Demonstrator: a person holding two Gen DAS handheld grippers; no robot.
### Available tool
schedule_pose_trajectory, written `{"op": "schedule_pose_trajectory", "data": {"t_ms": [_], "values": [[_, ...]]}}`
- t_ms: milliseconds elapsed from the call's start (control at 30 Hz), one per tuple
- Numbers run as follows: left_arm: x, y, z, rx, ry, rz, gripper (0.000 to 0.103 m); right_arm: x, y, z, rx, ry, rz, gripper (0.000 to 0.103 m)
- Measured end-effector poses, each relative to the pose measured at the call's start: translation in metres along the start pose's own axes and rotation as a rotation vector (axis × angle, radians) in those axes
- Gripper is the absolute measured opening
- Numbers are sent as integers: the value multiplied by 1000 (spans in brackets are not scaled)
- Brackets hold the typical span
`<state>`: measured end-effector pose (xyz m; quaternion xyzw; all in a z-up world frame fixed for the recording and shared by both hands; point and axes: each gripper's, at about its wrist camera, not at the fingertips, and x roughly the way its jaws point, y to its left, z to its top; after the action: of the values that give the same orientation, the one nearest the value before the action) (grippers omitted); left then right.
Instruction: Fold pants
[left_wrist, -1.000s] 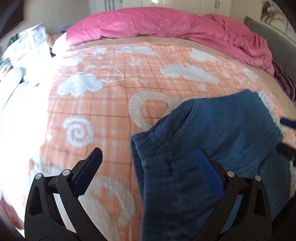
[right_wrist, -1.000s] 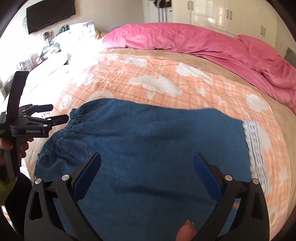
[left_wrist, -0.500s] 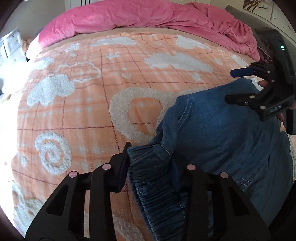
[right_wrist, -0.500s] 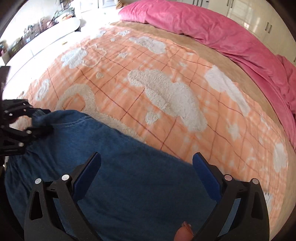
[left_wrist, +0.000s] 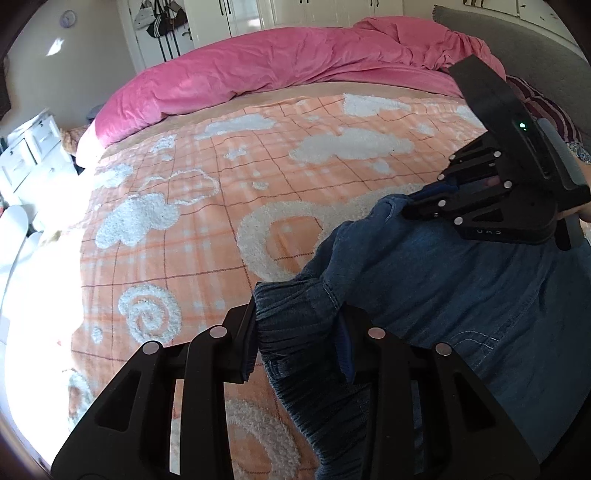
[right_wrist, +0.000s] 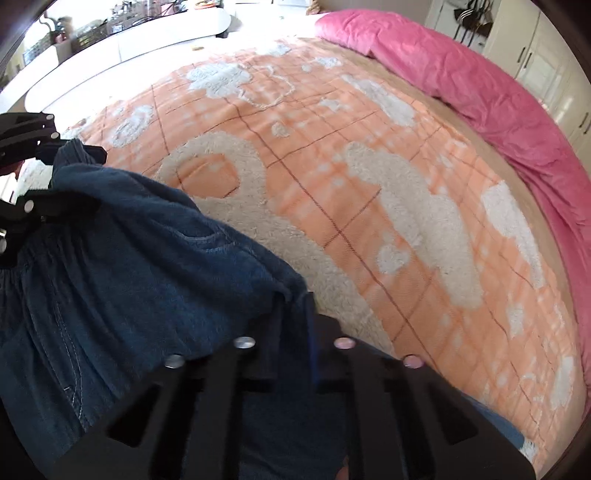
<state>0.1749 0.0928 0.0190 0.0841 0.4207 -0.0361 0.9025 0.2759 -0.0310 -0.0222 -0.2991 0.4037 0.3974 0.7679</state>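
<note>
The left gripper (left_wrist: 295, 339) is clamped on the gathered waistband of the jeans (left_wrist: 461, 295). The right gripper (right_wrist: 295, 332) is pinched tight on another edge of the jeans, which lie on the orange blanket (left_wrist: 221, 184) near the bed's edge.

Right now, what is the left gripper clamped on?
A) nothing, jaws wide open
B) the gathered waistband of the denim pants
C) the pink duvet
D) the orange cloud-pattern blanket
B: in the left wrist view the left gripper has the bunched elastic waistband of the denim pants pinched between its fingers, lifted off the orange blanket.
</note>
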Motion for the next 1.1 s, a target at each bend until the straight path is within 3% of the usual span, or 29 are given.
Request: {"op": "schedule_pose_trajectory", "data": {"t_ms": [267,433,567,767,1033,1100], "values": [[-26,-4,-2,-6,-40,15,27,-82,7,-31,180,-177,-62,5],[-61,-28,-8,84,-122,64,27,-131,27,-59,240,-243,-62,5],[-81,-46,-24,140,-128,86,27,-161,50,-85,284,-279,-40,5],[-93,-48,-65,127,-25,46,27,-178,104,-123,274,-289,18,5],[-74,-33,-86,47,147,23,30,-151,164,-153,226,-194,80,5],[-75,-29,-89,19,159,14,30,-147,171,-156,222,-180,97,5]]}}
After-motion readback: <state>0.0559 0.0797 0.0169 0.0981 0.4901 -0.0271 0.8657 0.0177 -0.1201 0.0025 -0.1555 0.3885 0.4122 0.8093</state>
